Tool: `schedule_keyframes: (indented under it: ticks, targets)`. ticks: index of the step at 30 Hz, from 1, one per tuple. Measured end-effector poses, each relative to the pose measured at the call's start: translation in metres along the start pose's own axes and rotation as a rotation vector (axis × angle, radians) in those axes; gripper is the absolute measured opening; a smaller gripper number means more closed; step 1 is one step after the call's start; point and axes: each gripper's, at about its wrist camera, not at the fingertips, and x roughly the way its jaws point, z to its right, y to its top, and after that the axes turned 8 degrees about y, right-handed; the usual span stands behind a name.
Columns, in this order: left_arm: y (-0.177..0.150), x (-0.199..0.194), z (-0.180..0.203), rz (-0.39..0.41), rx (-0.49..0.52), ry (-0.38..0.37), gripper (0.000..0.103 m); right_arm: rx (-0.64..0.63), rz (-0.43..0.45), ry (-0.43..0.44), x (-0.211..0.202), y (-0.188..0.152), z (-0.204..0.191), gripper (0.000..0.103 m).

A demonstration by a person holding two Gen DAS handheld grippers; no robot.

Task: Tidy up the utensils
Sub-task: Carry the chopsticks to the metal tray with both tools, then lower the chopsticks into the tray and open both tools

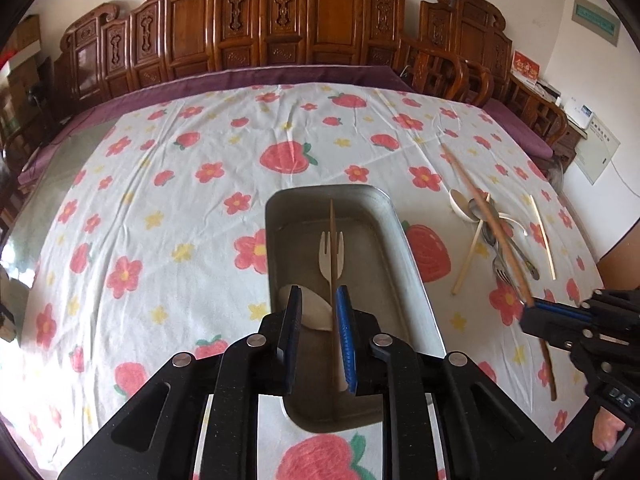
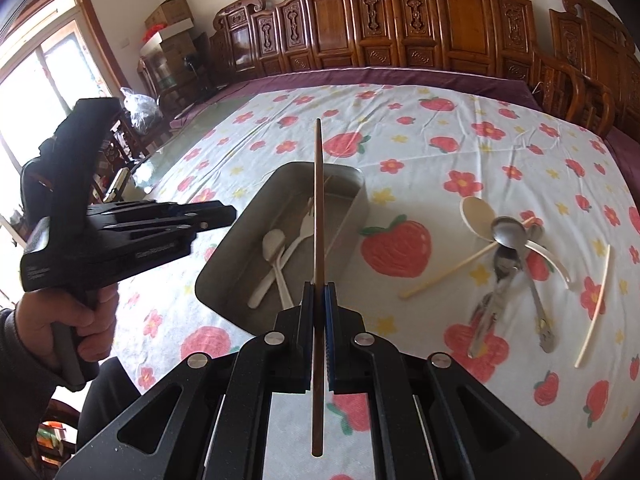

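Note:
My left gripper (image 1: 318,292) hangs open over the metal tray (image 1: 372,256). A thin brown chopstick (image 1: 331,220) runs between its fingers, close to the right pad. Under it in the tray lie a white fork (image 1: 325,256) and a white spoon (image 1: 316,312). My right gripper (image 2: 319,286) is shut on a second brown chopstick (image 2: 318,184), which points out over the tray (image 2: 356,192). In the left wrist view the right gripper (image 1: 528,306) is at the right edge with that chopstick (image 1: 480,200). The right wrist view shows the left gripper (image 2: 230,212) from the side.
Loose utensils lie to the right of the tray: a cream spoon (image 2: 478,212), metal spoons (image 2: 508,232), a metal fork (image 2: 484,312) and pale chopsticks (image 2: 592,308). A flowered cloth (image 1: 160,200) covers the table. Carved wooden chairs (image 1: 280,20) line the far side.

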Motion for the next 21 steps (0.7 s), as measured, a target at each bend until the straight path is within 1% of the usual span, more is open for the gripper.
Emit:
schedule_keyframes:
  ticks: [6, 11, 17, 21]
  targets:
    - [-0.006, -0.023, -0.014, 0.049, 0.000, -0.006, 0.017, 0.004, -0.004, 0.012, 0.021, 0.013, -0.012, 0.006]
    - [-0.015, -0.036, -0.032, 0.089, -0.041, -0.006, 0.017, 0.030, 0.010, 0.023, 0.040, 0.025, -0.017, 0.006]
    - [-0.030, -0.042, -0.045, 0.116, -0.049, 0.006, 0.017, 0.057, 0.020, 0.019, 0.061, 0.033, -0.018, 0.006]
    - [-0.039, -0.038, -0.052, 0.113, -0.066, -0.009, 0.017, 0.080, 0.019, 0.017, 0.078, 0.036, -0.015, 0.006]
